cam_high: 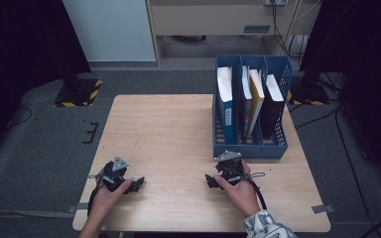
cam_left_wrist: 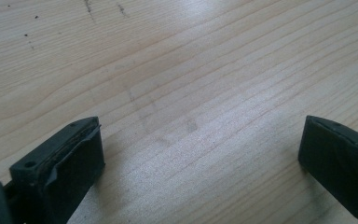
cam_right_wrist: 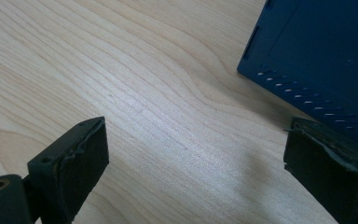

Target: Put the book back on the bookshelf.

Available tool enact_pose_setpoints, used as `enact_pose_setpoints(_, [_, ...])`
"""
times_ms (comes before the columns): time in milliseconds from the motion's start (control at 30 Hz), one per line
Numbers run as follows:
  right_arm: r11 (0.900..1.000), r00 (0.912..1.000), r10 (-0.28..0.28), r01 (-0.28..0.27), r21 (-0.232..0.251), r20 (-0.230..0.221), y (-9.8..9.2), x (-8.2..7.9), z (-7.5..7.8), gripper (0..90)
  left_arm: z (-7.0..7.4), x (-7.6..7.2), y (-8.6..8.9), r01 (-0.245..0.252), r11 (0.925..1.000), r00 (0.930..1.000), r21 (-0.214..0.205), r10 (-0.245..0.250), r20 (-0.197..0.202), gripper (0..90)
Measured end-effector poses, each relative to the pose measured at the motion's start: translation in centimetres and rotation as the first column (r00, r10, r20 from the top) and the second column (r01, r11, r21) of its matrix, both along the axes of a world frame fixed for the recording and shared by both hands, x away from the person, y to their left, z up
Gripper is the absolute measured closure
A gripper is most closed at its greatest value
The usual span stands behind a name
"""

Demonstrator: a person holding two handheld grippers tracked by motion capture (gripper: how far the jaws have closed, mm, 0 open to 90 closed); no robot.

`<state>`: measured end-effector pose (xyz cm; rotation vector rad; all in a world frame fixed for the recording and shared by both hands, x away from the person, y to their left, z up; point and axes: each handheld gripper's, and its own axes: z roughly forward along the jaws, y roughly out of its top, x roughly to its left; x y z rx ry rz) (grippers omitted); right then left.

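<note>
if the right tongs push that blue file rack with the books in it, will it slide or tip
The blue perforated plastic file rack would probably slide rather than tip: it sits flat on the smooth pale wooden table with a wide base. The upright books likely make it heavy, so expect resistance. They lean loosely, so a jerk may shift them. The right tongs stand open beside it.

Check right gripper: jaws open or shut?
Open. The right gripper shows its jaws wide apart over bare table, nothing between them.

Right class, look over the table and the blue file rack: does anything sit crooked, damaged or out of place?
One thing: in the blue file rack, the yellow book leans against its neighbour instead of standing upright.
</note>
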<state>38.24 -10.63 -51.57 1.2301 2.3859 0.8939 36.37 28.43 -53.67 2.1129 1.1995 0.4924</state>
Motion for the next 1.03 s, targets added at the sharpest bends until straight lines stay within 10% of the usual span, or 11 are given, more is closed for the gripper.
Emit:
enact_pose_setpoints(700, [0.9973,0.9972,-0.072,0.071,-0.020,-0.022,0.4,0.7,-1.5,4.8,0.0,0.0,0.0,0.000,1.0000,1.0000,0.000,0.000,0.000,0.0])
enact_pose_setpoints(1033, [0.9938,0.9930,-0.106,0.104,0.039,0.053,0.6,0.4,-2.4,0.3,0.0,0.0,0.0,0.001,1.0000,1.0000,0.000,-0.001,0.000,0.0])
